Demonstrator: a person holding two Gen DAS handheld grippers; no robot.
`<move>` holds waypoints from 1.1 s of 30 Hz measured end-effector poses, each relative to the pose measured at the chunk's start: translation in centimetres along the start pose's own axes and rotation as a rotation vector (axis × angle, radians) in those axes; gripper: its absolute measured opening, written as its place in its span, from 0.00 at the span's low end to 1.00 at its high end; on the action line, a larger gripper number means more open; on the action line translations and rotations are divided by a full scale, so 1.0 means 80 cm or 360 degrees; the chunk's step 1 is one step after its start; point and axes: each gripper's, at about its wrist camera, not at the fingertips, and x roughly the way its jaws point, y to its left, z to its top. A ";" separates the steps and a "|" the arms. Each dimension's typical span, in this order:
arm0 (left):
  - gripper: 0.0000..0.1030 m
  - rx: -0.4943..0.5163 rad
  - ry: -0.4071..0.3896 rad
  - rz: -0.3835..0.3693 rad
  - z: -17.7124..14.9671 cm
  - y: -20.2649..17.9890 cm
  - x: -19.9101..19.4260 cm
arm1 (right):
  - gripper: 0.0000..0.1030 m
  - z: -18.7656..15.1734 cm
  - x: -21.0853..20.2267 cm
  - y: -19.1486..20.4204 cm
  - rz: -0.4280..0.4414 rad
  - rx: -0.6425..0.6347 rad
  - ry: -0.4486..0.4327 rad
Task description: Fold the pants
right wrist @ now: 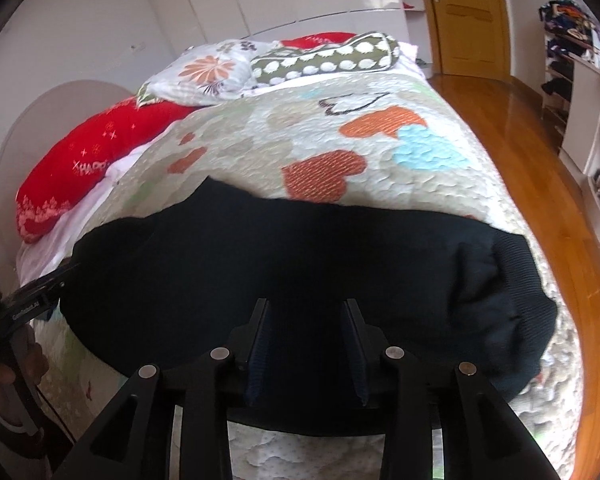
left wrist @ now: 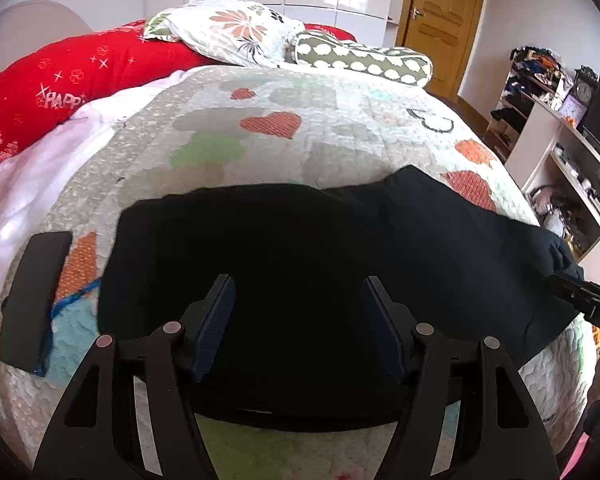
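A pair of dark navy, soft knit pants (left wrist: 300, 264) is seen laid crosswise on the near part of a bed covered by a pale quilted bedspread printed with orange, green and blue hearts (left wrist: 300, 128); the garment appears already doubled into a broad dark band, with a ribbed, bunched end (right wrist: 512, 280) lying toward the right edge of the bed. The left tool (left wrist: 298, 328) is held low over the near edge of the cloth with its jaws spread wide, and nothing is gripped between its blue-padded fingers (left wrist: 216, 320). The right tool (right wrist: 308, 352) is likewise poised above the near hem, its jaws parted to a narrower gap, and no fabric can be made out between them. The step in hand is judged to be the approach for the next fold: both tools are placed at the near edge, apart from each other, as if two grasp points were being chosen. For the next move, each tool would need to be lowered until a single layered edge is caught, closed firmly, and then carried together so that the fold stays square; uneven lifting would likely skew the soft knit. A flat black rectangular object (left wrist: 34, 300) lies on the bedspread just left of the pants, and should be kept out of the fold.
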 end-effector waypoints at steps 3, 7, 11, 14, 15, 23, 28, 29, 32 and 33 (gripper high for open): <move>0.64 0.0011 0.0008 -0.0003 -0.003 -0.007 0.006 | 0.35 -0.005 0.007 0.000 -0.0020 -0.0018 0.0026; 0.64 0.0021 0.0028 -0.0014 -0.007 -0.015 0.018 | 0.35 -0.014 0.010 -0.009 -0.0103 -0.0048 0.0054; 0.64 0.0009 0.0076 -0.0022 -0.014 -0.015 0.032 | 0.35 -0.024 0.008 -0.029 -0.0130 -0.0003 0.0057; 0.64 0.0016 0.0082 0.0000 -0.017 -0.018 0.036 | 0.36 -0.027 0.002 -0.042 -0.0124 0.0039 0.0045; 0.64 0.0023 0.0080 0.0009 -0.018 -0.019 0.036 | 0.36 -0.028 0.000 -0.044 -0.0124 0.0045 0.0044; 0.64 0.0037 0.0070 0.0020 -0.017 -0.027 0.031 | 0.38 -0.028 -0.006 -0.044 -0.0140 0.0037 0.0047; 0.64 0.0044 0.0032 0.0000 -0.015 -0.035 0.020 | 0.39 -0.025 -0.018 -0.043 -0.0151 0.0025 0.0014; 0.64 0.0052 0.0028 0.0000 -0.015 -0.038 0.019 | 0.40 -0.025 -0.020 -0.045 -0.0156 0.0025 0.0017; 0.64 0.0093 0.0020 -0.0022 -0.012 -0.053 0.017 | 0.40 -0.031 -0.021 -0.054 -0.0183 0.0034 0.0030; 0.64 0.0113 0.0015 -0.0039 -0.010 -0.061 0.016 | 0.40 -0.033 -0.021 -0.060 -0.0186 0.0046 0.0035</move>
